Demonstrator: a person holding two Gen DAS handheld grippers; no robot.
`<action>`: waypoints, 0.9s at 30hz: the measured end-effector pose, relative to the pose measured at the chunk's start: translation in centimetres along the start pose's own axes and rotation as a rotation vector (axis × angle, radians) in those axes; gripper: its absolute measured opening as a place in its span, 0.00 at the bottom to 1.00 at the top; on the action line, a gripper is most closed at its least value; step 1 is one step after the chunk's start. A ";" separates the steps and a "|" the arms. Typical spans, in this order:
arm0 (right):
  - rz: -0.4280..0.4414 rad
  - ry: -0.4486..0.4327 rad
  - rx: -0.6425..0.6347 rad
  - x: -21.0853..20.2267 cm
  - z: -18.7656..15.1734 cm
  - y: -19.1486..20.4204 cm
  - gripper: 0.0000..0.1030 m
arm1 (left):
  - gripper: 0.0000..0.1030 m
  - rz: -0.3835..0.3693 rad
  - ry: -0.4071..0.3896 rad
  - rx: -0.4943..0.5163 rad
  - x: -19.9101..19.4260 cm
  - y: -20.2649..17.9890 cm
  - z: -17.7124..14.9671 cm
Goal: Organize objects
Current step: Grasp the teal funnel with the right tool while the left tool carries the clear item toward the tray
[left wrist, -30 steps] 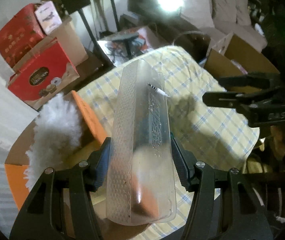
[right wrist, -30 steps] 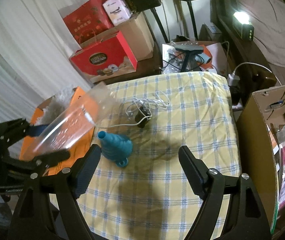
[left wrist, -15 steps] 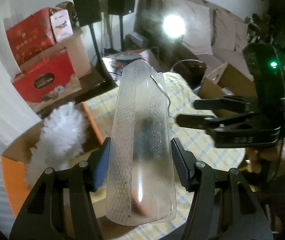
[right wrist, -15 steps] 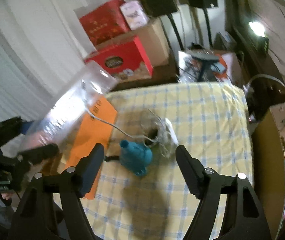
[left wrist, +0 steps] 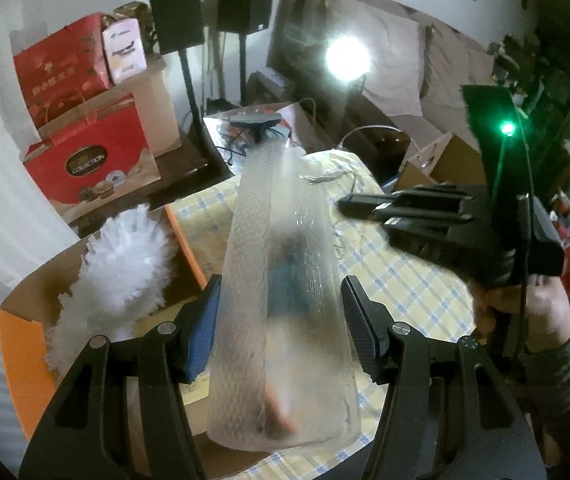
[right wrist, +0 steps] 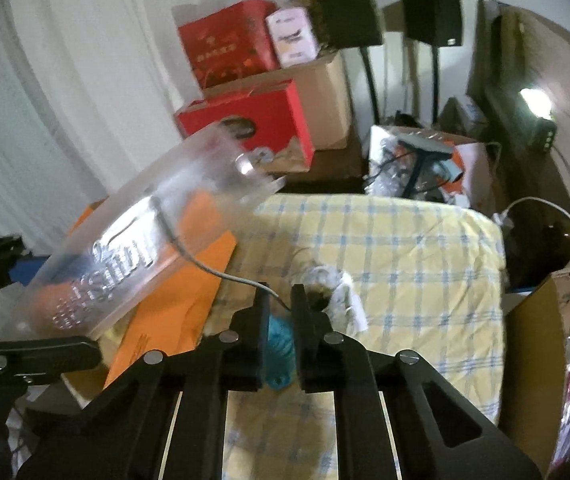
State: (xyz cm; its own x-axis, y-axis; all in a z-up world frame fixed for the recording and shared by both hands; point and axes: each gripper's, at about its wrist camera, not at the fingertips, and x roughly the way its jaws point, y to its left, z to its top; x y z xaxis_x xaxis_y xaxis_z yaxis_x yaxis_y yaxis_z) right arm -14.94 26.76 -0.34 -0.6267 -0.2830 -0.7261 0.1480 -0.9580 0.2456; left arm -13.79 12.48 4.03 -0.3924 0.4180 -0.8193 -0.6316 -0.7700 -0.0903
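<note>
Left gripper (left wrist: pixel 279 320): clamped on clear plastic package (left wrist: pixel 281 300), raised over orange box (left wrist: pixel 17 344).
Right gripper (right wrist: pixel 277 300): fingers nearly together, pinching thin white cable (right wrist: pixel 205 268) that runs into the package.
Teal object (right wrist: pixel 279 340): on checked cloth (right wrist: pixel 405 248).
Risk: a tugged cable probably snags, or the slick package slips.

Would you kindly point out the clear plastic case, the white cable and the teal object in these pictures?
clear plastic case (left wrist: pixel 281 280): left wrist view, middle of its textured face.
white cable (right wrist: pixel 221 274): right wrist view, slack stretch running from the case.
teal object (right wrist: pixel 279 340): right wrist view, part showing between the closed fingers.
</note>
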 end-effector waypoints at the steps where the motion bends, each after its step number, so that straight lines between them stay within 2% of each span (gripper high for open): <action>1: -0.018 -0.010 0.012 -0.2 0.1 -0.4 0.08 | 0.54 0.001 -0.002 -0.007 0.0 0.3 0.0; 3: -0.072 -0.023 0.035 -0.7 0.4 -1.5 0.07 | 0.53 0.000 -0.004 -0.022 -0.1 0.9 -0.1; 4: -0.095 -0.027 0.051 -0.9 0.4 -2.3 0.07 | 0.41 0.000 -0.004 -0.032 -0.1 1.3 -0.1; 5: -0.109 -0.023 0.069 -1.0 0.5 -3.1 0.07 | 0.37 -0.003 0.002 -0.039 0.0 1.6 -0.2; 10: -0.150 0.033 0.146 -0.6 -0.1 -6.6 0.07 | 0.37 -0.019 0.025 -0.064 0.9 2.3 -0.7; 13: -0.157 0.059 0.154 -0.4 -0.8 -7.2 0.09 | 0.36 -0.019 0.024 -0.059 1.0 2.1 -1.0; 16: -0.126 0.085 0.155 -0.2 -1.4 -6.9 0.10 | 0.36 -0.020 -0.006 -0.069 0.4 2.3 -1.3; 17: -0.114 0.090 0.147 -0.1 -1.5 -6.5 0.13 | 0.36 -0.018 -0.019 -0.073 0.1 2.4 -1.4; 19: -0.091 0.090 0.124 0.0 -1.6 -5.3 0.26 | 0.36 -0.018 -0.051 -0.086 -0.8 2.7 -1.4; 20: -0.084 0.089 0.115 -0.1 -1.7 -4.8 0.39 | 0.36 -0.020 -0.062 -0.093 -1.1 2.8 -1.3; 21: -0.071 0.085 0.102 0.0 -1.7 -4.1 0.48 | 0.36 -0.024 -0.073 -0.101 -1.6 3.1 -1.3; 27: -0.035 0.114 0.022 2.0 -1.8 -0.5 0.50 | 0.36 -0.024 -0.099 -0.131 -2.4 4.0 -1.4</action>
State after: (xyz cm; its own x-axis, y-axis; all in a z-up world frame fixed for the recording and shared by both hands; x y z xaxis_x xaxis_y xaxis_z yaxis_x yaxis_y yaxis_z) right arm -14.88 26.61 -3.14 -0.5401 -0.2538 -0.8024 0.1097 -0.9665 0.2318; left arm -14.46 7.70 4.85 -0.4464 0.4779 -0.7565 -0.5517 -0.8126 -0.1878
